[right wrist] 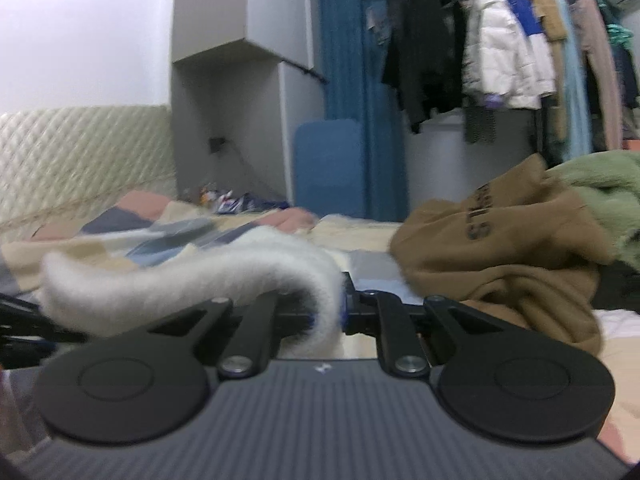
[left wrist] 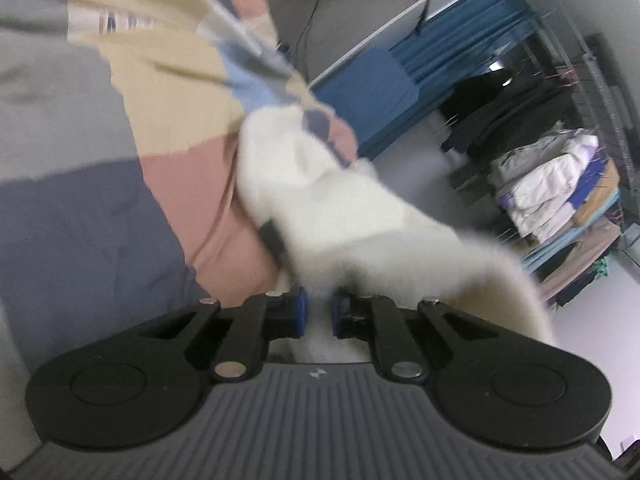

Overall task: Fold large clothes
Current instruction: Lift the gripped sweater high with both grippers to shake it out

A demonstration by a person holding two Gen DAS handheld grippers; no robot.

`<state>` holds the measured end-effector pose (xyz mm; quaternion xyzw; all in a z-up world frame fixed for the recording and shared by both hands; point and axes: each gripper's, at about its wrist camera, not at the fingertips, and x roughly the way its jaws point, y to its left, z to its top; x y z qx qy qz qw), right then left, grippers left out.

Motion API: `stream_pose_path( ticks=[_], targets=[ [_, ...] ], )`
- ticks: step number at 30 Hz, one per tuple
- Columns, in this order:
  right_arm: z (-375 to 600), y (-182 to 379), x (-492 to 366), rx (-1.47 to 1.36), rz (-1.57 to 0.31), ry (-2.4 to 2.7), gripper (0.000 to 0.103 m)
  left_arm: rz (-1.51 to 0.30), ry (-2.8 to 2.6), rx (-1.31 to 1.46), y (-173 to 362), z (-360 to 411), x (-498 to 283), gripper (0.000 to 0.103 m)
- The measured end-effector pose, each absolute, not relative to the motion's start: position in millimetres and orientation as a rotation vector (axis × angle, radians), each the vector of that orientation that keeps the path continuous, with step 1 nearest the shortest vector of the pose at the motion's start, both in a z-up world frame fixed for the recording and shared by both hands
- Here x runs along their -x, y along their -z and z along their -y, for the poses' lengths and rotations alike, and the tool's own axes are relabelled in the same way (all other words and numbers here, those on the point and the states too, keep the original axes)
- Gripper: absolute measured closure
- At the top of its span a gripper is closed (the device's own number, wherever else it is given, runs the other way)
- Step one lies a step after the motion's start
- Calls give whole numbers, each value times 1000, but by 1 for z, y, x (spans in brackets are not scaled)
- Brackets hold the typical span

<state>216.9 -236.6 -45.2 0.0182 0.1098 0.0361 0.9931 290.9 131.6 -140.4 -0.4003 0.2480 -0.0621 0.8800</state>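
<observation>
Behind the bed, coats hung on a rail (right wrist: 520, 40) beside a blue curtain (right wrist: 348, 92). Your left gripper (left wrist: 318, 316) was clenched on the fluffy white garment (left wrist: 340, 208), which lay across the patchwork quilt (left wrist: 100, 160). Your right gripper (right wrist: 340, 312) pinched the same white fleece, near a crumpled brown hoodie (right wrist: 500, 240) toward the quilt's right edge.

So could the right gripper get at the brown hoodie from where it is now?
Probably not yet. The right gripper is shut on the white fleece garment, so it is occupied. The brown hoodie lies close ahead and to its right on the bed with nothing between; it would need to let go first.
</observation>
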Motion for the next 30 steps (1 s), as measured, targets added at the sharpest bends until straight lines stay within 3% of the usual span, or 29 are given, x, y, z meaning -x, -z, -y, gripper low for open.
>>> stream_pose_path(
  ticks=[7,11,17,22,27,30],
  targets=[
    [271,29,-186,-99,-178,25,90,-466,237,825,106,-126,-236,91],
    [284,35,-191,-149,-246,70,89,-498,241,781,103,-114,-228,91],
    [289,83,-234,-138,-553,126,88,-600,188,755,130,-110,-250,90],
    [303,132,-263,-342,-772,113,85,-666,139,804,156,-122,-272,86],
    [310,133,-254,-438,-783,131,63,-681,124,847,163,-130,-277,76],
    [313,124,-240,-458,-779,127,47,-692,101,886,165,-132,-276,56]
  ],
)
